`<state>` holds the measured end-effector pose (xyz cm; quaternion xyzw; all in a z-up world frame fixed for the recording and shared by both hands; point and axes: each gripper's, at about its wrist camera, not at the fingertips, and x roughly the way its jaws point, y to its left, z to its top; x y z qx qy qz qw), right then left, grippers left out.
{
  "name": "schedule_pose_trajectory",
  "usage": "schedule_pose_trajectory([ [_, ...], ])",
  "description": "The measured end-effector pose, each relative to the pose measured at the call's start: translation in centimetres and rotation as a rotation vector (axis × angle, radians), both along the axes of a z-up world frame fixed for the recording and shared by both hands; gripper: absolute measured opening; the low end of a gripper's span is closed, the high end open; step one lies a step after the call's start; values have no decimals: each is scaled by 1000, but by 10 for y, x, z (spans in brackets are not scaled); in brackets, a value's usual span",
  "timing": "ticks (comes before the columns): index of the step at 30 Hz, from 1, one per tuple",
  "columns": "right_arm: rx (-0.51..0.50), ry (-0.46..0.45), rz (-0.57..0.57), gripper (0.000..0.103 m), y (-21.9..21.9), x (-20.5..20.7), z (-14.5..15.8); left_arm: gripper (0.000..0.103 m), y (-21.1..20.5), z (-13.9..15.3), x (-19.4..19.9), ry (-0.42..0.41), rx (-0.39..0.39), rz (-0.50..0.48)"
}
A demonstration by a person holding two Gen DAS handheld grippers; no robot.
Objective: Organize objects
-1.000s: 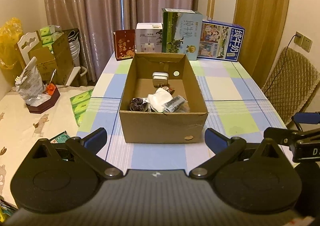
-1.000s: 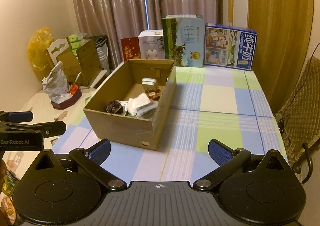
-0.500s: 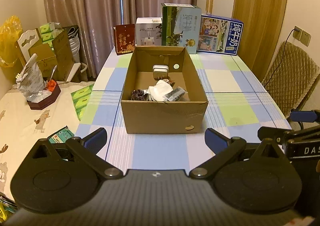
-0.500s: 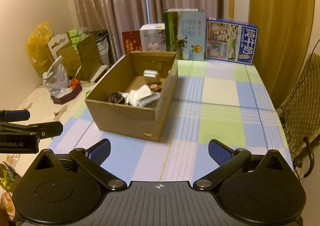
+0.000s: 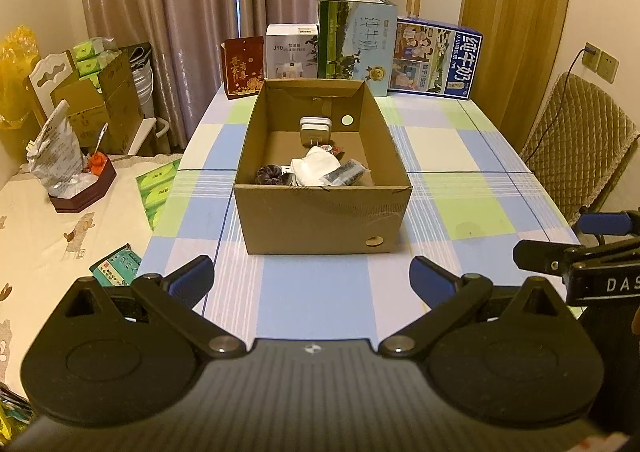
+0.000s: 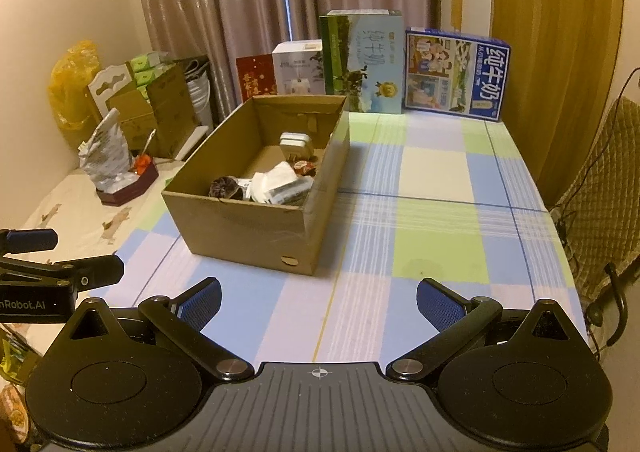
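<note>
A brown cardboard box [image 5: 323, 187] sits open-topped near the middle of the checked tabletop [image 5: 472, 179], and the loose things already lie inside it: a white charger [image 5: 315, 130] standing against the far wall, a dark scrunchie [image 5: 270, 174], a white folded cloth [image 5: 316, 171] and a small dark packet [image 5: 345, 175] crowded toward the near wall. A small reddish item sits behind the cloth, too small to name with confidence. With nothing loose on the cloth-covered surface outside the box, the gathering looks largely done.

The left claw [image 5: 312, 279] hovers low in front of the box's near wall, its fingers spread wide and holding nothing. The right claw [image 6: 319, 299] hangs to the box's right front corner, likewise spread wide and empty. Both are well apart from the box, probably held back because no further pickup is in hand.

Four cartons [image 5: 360, 41] stand in a row along the far edge, just behind the box, so there is little room to push it away. The open room lies to the box's right, a broad bare stretch running to the tabletop's right edge, beyond which a quilted chair [image 5: 580, 155] stands. On the left the edge is close, with a second, cream-covered surface [image 5: 48, 236] beside it carrying clutter.
</note>
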<state>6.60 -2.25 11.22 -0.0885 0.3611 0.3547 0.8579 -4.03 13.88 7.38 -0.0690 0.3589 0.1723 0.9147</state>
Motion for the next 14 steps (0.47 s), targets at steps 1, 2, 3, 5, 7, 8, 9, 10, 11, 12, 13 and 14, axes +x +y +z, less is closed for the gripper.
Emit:
schedule_pose_trajectory([
  [1,0,1,0,101,0,0,0,102,0,0,0,0,-1,-1],
  [2,1,3,0,101,0,0,-1,102,0,0,0,0,-2,-2],
  [3,2,5,0,101,0,0,-1,102,1,0,0,1,-2,-2],
  [5,2,4,1,101,0,0,-1,102,1,0,0,0,-3,-3],
  [7,3,4,2,101,-1,0,-2,102,1,0,0,0,-4,-4],
  [8,3,3,2,101,-1,0,-2,102,1,-1,0,0,-6,-6],
  [9,3,2,1,101,-1,1,-2,102,0,-2,0,-1,-7,-9],
  [10,3,1,1,101,-1,0,-2,102,1,-2,0,-3,-9,-13],
  [11,3,2,0,101,0,0,-2,102,1,-3,0,-5,-13,-17],
  [12,3,3,-1,101,0,0,-3,102,1,-3,-1,-10,-16,-19],
  [13,3,3,-2,101,0,0,-3,102,1,-4,-1,-15,-19,-19],
  [14,3,3,-3,101,0,0,-3,102,1,-4,-2,-19,-21,-20],
])
